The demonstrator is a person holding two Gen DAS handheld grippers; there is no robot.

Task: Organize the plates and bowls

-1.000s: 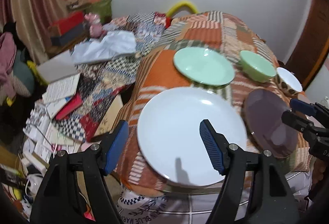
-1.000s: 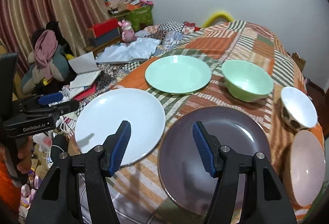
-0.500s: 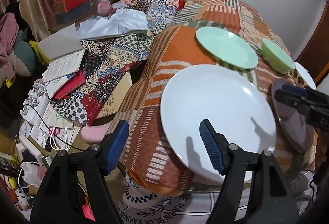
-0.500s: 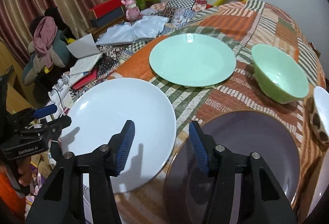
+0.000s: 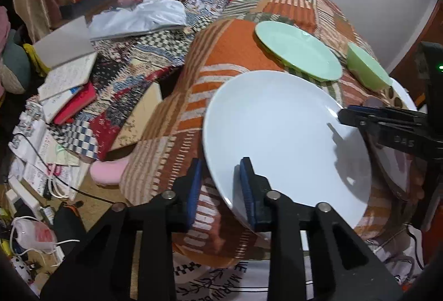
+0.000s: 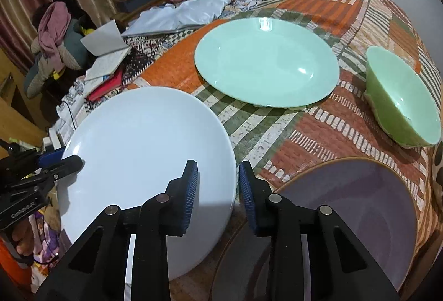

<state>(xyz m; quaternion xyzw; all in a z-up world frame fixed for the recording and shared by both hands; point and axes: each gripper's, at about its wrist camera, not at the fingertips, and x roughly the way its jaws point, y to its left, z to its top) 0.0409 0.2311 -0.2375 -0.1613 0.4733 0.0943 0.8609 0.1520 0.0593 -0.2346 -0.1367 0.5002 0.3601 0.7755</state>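
White plate (image 5: 282,132) in both claws (edges)

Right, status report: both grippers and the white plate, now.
Left gripper, right gripper: jaws just closed, clamping white plate at opposite rims. Purple plate close beside right gripper.

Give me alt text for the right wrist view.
The right gripper has just closed on the right rim of the white plate, while the left gripper clamps its opposite edge. Beyond lie a mint plate, green bowl and purple plate.
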